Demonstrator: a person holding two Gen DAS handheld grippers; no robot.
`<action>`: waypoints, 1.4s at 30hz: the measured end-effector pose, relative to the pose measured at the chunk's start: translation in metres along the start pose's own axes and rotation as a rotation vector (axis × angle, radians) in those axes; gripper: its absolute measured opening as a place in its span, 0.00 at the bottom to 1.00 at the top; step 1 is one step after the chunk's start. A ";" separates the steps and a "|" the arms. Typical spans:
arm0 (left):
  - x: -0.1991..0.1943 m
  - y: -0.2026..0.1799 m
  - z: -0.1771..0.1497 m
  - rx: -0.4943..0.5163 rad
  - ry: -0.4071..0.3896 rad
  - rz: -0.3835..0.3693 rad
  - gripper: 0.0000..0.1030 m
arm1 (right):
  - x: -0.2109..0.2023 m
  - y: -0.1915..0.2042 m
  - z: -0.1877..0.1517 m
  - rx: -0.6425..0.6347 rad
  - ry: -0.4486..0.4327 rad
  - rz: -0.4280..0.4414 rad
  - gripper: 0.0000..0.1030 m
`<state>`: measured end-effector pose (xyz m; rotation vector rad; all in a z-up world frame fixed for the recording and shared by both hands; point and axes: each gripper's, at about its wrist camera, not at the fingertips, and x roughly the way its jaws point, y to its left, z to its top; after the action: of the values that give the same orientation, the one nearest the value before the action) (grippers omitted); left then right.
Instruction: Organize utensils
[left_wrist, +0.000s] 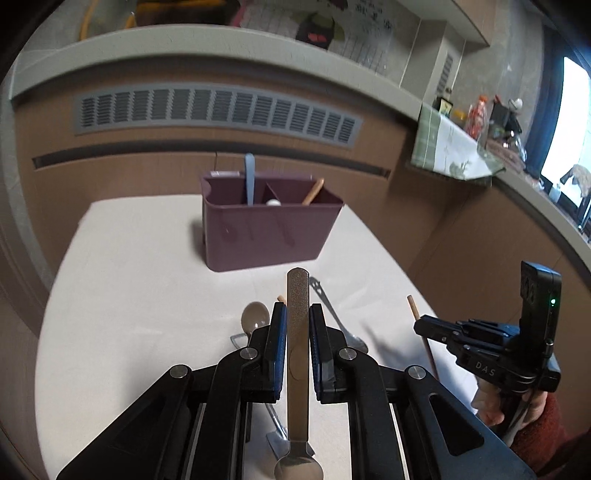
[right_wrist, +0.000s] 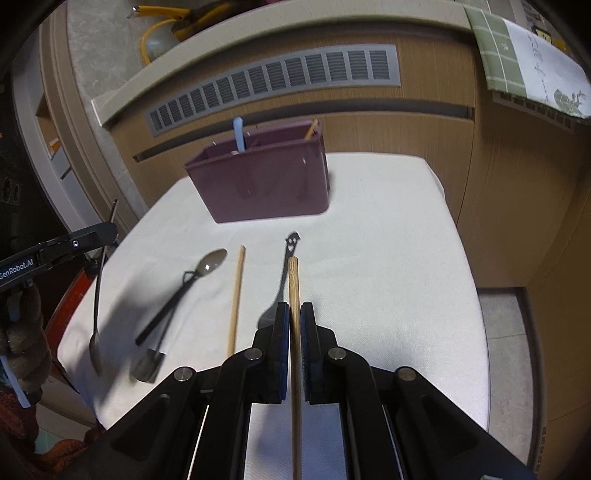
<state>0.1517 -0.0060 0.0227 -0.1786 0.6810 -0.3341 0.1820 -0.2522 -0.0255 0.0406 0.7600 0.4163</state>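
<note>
A dark purple utensil caddy (left_wrist: 269, 229) stands at the far side of the white table, also in the right wrist view (right_wrist: 266, 181). It holds a blue handle (left_wrist: 249, 177), a wooden stick (left_wrist: 313, 192) and a white-tipped item. My left gripper (left_wrist: 297, 314) is shut on a metal spoon (left_wrist: 297, 350), handle pointing forward, bowl near the camera; in the right wrist view the spoon (right_wrist: 96, 314) hangs from the left gripper (right_wrist: 105, 236). My right gripper (right_wrist: 291, 314) is shut on a wooden chopstick (right_wrist: 294, 288); in the left wrist view it (left_wrist: 421, 326) holds the chopstick (left_wrist: 413, 308).
On the white cloth (right_wrist: 388, 258) lie a second chopstick (right_wrist: 236, 295), a black smiley-handled spoon (right_wrist: 284, 269), a brown spoon (right_wrist: 210, 264) and a black utensil (right_wrist: 162, 321). A wooden panel with a grey vent (left_wrist: 218, 110) rises behind the table. A cluttered counter (left_wrist: 491, 129) stands far right.
</note>
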 end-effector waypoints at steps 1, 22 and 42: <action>-0.003 -0.001 0.000 0.000 -0.010 0.003 0.12 | -0.002 0.001 0.001 -0.001 -0.007 0.002 0.05; -0.059 -0.016 0.152 0.035 -0.495 -0.060 0.12 | -0.097 0.040 0.167 -0.115 -0.458 -0.017 0.04; 0.127 0.095 0.168 -0.217 -0.434 0.062 0.12 | 0.088 0.025 0.234 -0.081 -0.287 0.042 0.04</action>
<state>0.3751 0.0459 0.0505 -0.4226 0.2906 -0.1526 0.3889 -0.1694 0.0911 0.0400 0.4600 0.4695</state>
